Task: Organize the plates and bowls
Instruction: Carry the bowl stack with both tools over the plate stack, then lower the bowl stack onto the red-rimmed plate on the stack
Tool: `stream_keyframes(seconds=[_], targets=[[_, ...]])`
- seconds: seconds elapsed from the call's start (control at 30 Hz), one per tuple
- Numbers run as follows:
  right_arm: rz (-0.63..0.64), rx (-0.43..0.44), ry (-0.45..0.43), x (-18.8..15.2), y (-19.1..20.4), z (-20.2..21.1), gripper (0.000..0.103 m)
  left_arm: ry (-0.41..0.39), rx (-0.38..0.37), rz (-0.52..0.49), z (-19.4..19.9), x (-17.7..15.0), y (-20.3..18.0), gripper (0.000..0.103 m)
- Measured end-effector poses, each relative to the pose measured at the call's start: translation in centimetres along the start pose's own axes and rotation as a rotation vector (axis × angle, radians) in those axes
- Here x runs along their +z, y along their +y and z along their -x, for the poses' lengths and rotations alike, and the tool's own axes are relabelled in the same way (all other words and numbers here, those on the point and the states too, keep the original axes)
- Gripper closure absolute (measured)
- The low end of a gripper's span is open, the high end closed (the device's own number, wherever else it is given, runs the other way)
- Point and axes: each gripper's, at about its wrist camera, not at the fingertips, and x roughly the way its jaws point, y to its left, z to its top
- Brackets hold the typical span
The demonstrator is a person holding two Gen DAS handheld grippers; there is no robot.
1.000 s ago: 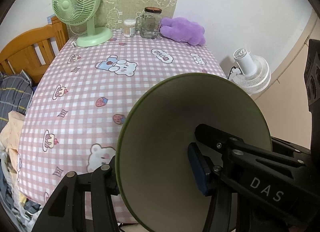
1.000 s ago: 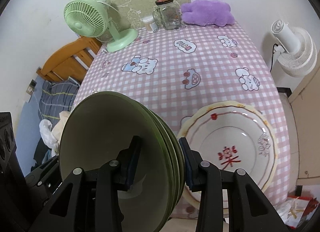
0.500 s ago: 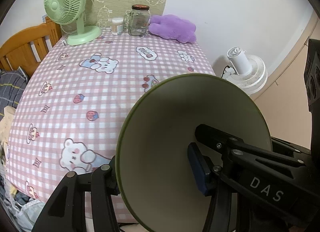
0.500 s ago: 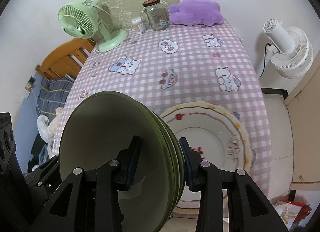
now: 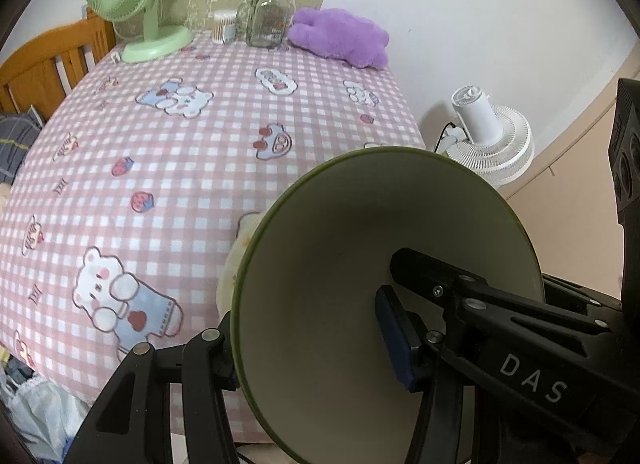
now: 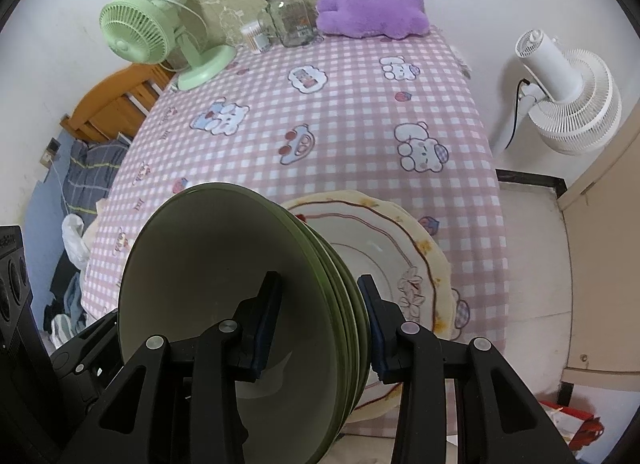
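My left gripper (image 5: 308, 348) is shut on the rim of a stack of green bowls (image 5: 340, 264), held on edge above the table's near right corner. My right gripper (image 6: 320, 312) is shut on the same stack of green bowls (image 6: 208, 264), its fingers clamped across several nested rims. A cream plate with a red pattern (image 6: 384, 260) lies flat on the pink checked tablecloth (image 6: 344, 123) just behind and to the right of the stack. In the left wrist view only a sliver of that plate (image 5: 236, 260) shows beside the bowls.
At the table's far edge stand a green desk fan (image 6: 160, 39), a glass jar (image 6: 292, 15), a small cotton swab pot (image 6: 254, 35) and a purple plush (image 6: 372, 11). A white floor fan (image 6: 568, 91) stands right of the table. A wooden bed frame (image 5: 44, 67) is at the left.
Both grippers, still holding the bowl stack, have moved right along the table's near edge. The cream plate now sits closer behind the stack.
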Motion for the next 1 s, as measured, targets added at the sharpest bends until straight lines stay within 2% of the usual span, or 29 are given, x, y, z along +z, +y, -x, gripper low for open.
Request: stream_keyframes(seconds=[0.5,0.77,1.0], targets=[[0.012,-0.014,0.108,0.8,-2.0,-3.3,0.061,0.09,0.006,0.061,-3.6,0.1,-0.4,0.048],[-0.009,0.03,0.126,1.5,-3.1,-4.5,0.061,0.08,0.068,0.024,-4.0,0.9,-1.5,0.05],[-0.028,0.079,0.121,1.2,-3.9,-4.6,0.059,0.085,0.085,0.015,-4.0,0.7,-1.8,0.049]])
